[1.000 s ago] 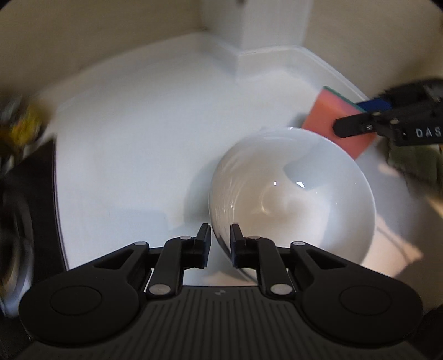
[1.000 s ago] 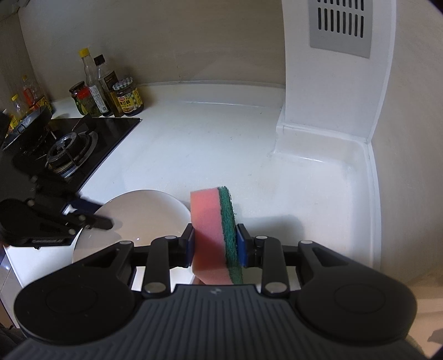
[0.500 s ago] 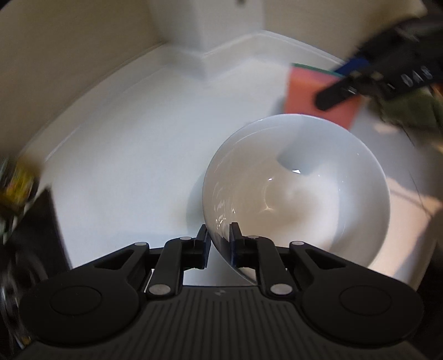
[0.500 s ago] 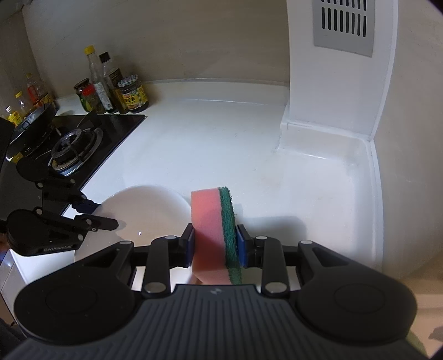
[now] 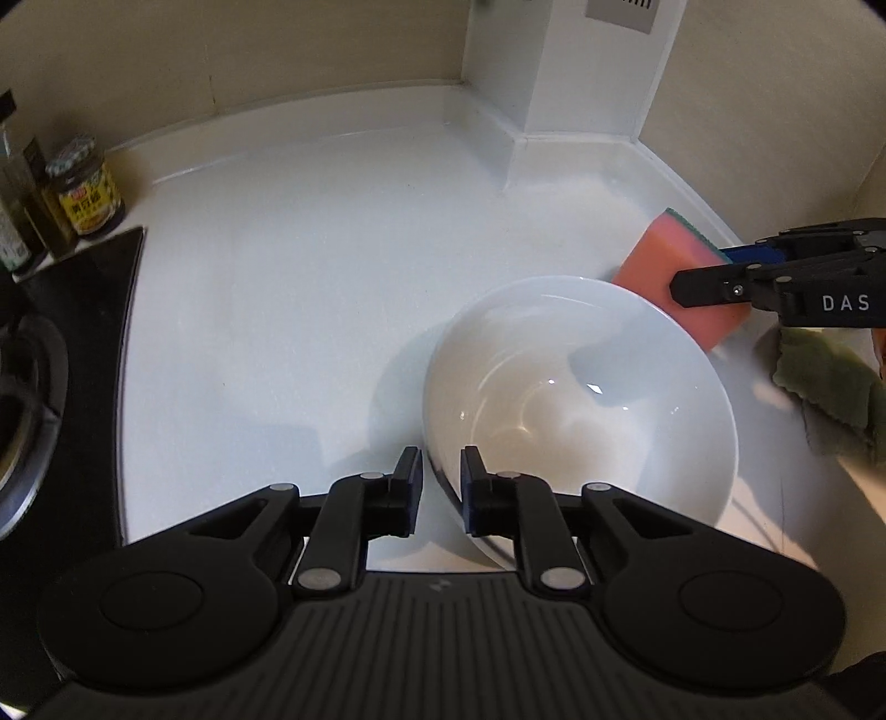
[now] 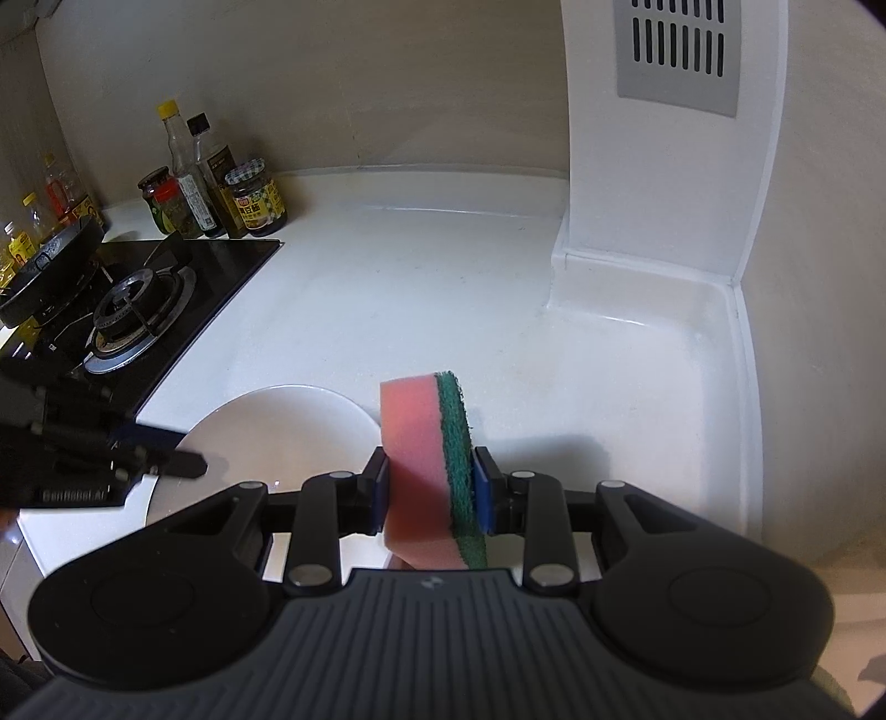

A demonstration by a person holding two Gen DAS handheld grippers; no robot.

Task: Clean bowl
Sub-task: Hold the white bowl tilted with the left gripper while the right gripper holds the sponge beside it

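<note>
Left gripper: jaws closed on the near-left rim of the white bowl, which is tilted on the white worktop.
Right gripper: jaws clamp the pink-and-green sponge upright, just beyond the bowl's far-right rim.
Left view only: green cloth at right.
Right view only: gas burner, dark pan, wall vent.
</note>
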